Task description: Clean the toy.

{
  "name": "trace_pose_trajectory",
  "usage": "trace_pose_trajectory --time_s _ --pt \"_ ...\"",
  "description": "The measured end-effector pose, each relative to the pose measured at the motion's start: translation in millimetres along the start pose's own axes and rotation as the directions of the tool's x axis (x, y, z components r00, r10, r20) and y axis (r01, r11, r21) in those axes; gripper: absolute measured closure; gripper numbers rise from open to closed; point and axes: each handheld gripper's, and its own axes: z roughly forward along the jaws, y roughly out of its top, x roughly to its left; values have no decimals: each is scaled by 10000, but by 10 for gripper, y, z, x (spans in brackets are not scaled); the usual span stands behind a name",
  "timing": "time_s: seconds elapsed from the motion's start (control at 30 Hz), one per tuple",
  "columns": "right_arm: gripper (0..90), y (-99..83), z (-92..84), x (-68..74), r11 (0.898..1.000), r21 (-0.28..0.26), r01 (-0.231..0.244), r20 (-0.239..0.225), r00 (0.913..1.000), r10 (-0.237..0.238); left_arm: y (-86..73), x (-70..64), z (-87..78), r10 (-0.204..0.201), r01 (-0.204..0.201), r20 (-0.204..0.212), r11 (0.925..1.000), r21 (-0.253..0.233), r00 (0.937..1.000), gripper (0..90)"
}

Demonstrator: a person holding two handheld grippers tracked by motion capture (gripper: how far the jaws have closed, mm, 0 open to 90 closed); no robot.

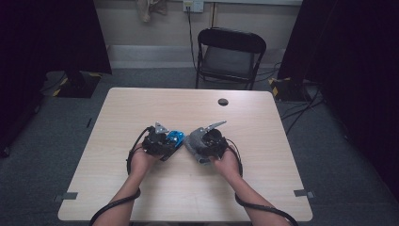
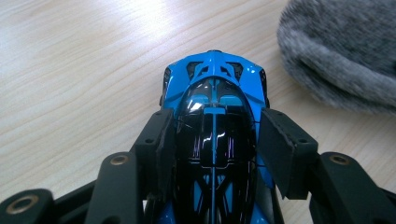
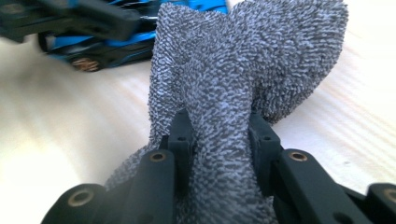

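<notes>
Worktop (image 1: 188,197) of pale wood grain is seen under both hands, with a black folding chair (image 1: 229,54) standing beyond its far edge and a small dark round hole (image 1: 223,101) set into the surface ahead of the tools.

Grey fluffy cloth (image 3: 243,70) is pinched by the right tool (image 3: 219,135): its two black jaws are pressed into a bunched fold of the fabric, which rises and fans out above the pads and also hangs down between the jaw arms. In the high view the cloth (image 1: 194,141) is seen bundled at the front of the right tool (image 1: 207,143), on the side facing the other hand.

Blue and black toy car (image 2: 215,135) is gripped by the left tool (image 2: 212,144): the jaws are closed against its two flanks about midway along the body, with the glossy dark canopy between the pads and the blue end pointing away from the tool. In the high view the car (image 1: 175,138) is seen projecting from the left tool (image 1: 162,143) towards the right one.

Car and cloth are held near each other, just above or on the worktop; contact with the surface cannot be told. Black cables are trailed back from both tools along the forearms.
</notes>
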Motion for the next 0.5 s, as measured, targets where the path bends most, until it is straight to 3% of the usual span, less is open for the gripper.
trace_pose_trajectory --time_s 0.03,0.5 --pt "686 16 29 -47 9994 -88 -322 -24 9995 321 -1 -3 -3 -3 3 -9 10000 15 10000 469" --pt "685 134 144 -102 9977 0 -677 457 9967 676 -8 1 -1 11 -11 17 10000 -64 10000 469"
